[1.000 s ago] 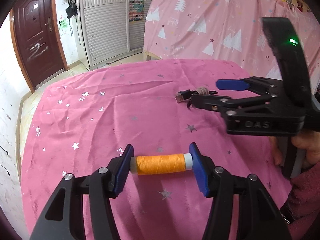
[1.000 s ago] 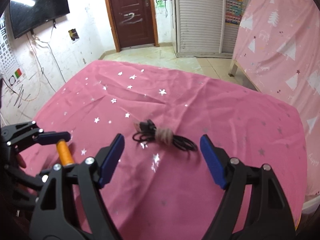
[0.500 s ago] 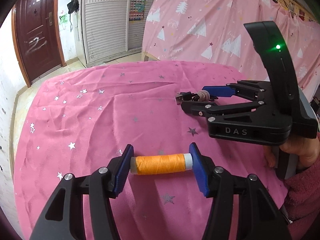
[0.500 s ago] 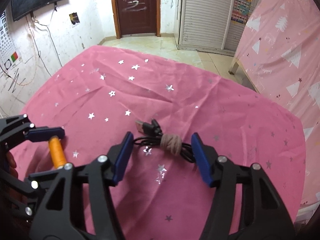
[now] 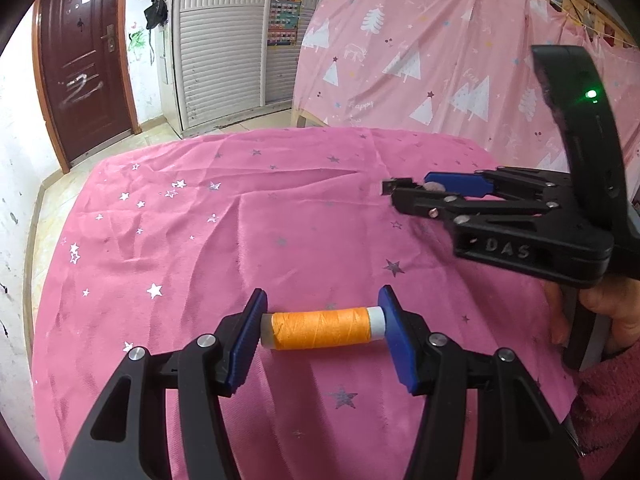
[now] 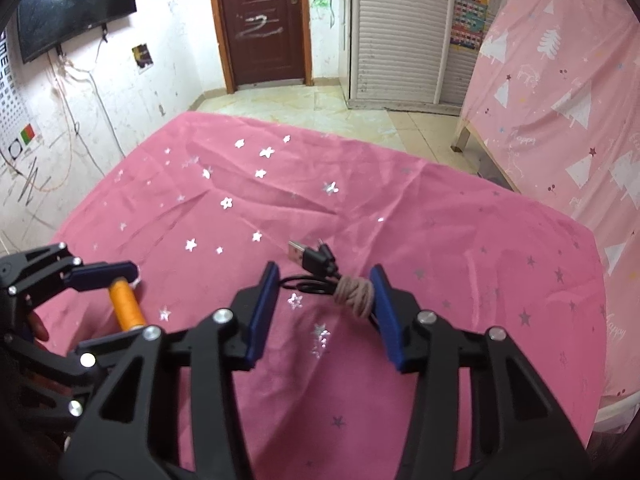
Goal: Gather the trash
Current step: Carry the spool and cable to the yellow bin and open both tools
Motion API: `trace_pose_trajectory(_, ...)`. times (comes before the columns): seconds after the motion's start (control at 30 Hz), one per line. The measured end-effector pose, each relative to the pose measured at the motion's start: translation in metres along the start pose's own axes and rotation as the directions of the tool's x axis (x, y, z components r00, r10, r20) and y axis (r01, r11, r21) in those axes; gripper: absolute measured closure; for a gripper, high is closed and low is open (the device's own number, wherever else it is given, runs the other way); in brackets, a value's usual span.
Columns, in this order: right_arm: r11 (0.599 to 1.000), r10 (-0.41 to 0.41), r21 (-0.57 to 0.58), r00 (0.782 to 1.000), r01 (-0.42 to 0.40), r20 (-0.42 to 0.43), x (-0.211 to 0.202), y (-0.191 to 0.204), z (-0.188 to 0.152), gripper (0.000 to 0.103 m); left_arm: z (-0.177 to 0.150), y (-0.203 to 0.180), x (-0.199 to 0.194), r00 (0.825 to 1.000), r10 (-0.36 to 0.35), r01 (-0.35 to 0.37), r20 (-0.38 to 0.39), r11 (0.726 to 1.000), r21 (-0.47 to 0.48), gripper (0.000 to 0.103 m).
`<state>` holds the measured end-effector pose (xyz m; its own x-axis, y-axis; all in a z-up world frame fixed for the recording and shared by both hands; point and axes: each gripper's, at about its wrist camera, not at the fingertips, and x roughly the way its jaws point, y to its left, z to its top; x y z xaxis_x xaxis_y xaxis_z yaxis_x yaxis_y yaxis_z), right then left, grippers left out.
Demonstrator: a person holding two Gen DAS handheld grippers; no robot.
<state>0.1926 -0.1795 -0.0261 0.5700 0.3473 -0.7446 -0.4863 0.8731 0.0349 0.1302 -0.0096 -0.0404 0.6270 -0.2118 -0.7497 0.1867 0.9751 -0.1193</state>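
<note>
Across the pink star-print tablecloth point(image 6: 360, 184), both grippers now have an item between their pads.

Largest change, at lower centre of the right wrist view: the right gripper point(image 6: 324, 304), wide apart a second ago, is closing around the bundled black USB cable point(image 6: 320, 268); its right pad touches the beige tie point(image 6: 354, 294), the left pad is not yet on it. Unchanged at lower centre of the left view, the left gripper point(image 5: 322, 330) stays clamped endwise on the orange thread spool point(image 5: 320, 328), so a second item looks nearly collected.
</note>
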Motion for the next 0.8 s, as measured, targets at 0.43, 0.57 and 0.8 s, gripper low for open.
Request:
trace_pose_trajectory(0.43,1.0,0.006,0.027,0.997,-0.008,0.076,-0.031,-0.006,-0.001,0.059,0.001,-0.018,-0.005,0.999,0.051,-0.051,0.016,0.998,0.036,0.052)
trace_pose_trajectory(0.57,0.998,0.003,0.059,0.994,-0.009,0.105,-0.042,-0.018,-0.006,0.059,0.004,-0.028,-0.006,0.999,0.048,-0.05,0.02,0.997,0.053,0.052)
trace_pose_trajectory(0.8,0.991,-0.023,0.135,0.986,0.0,0.163,-0.069,-0.051,-0.023,0.059,0.015,-0.054,-0.011,0.999,0.035,-0.038,0.034,0.996,0.085,0.052)
